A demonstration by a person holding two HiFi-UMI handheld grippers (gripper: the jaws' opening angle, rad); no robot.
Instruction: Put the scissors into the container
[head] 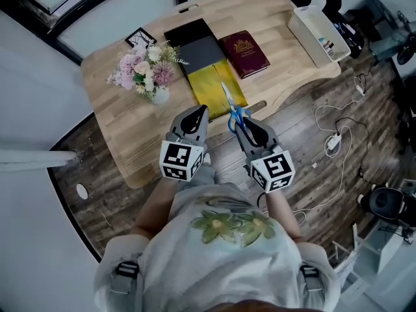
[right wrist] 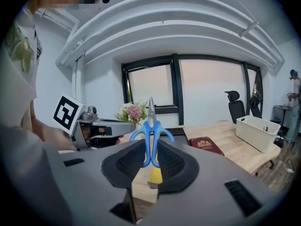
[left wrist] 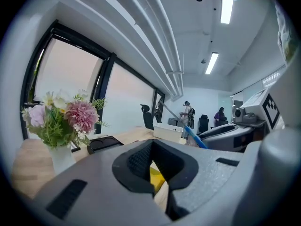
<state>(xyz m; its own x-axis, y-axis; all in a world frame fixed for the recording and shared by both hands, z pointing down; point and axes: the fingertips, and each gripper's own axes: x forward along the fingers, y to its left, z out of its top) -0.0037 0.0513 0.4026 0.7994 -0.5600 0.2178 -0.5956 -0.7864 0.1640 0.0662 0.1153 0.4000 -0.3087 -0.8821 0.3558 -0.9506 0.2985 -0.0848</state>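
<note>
1. Right gripper view shows your right gripper (right wrist: pixel 151 167) clamped on the blue handles of the scissors (right wrist: pixel 151 126), blades pointing away from you.
2. You hold them over the table's (head: pixel 127 132) near edge, well apart from the white container (head: pixel 317 34).
3. Your left gripper (left wrist: pixel 157 171) has its jaws slightly apart and empty.

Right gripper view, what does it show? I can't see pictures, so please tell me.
The right claw grips blue-handled scissors, blades pointing up. Beyond them a wooden table holds pink flowers, a red book and a white container at the far right.
</note>
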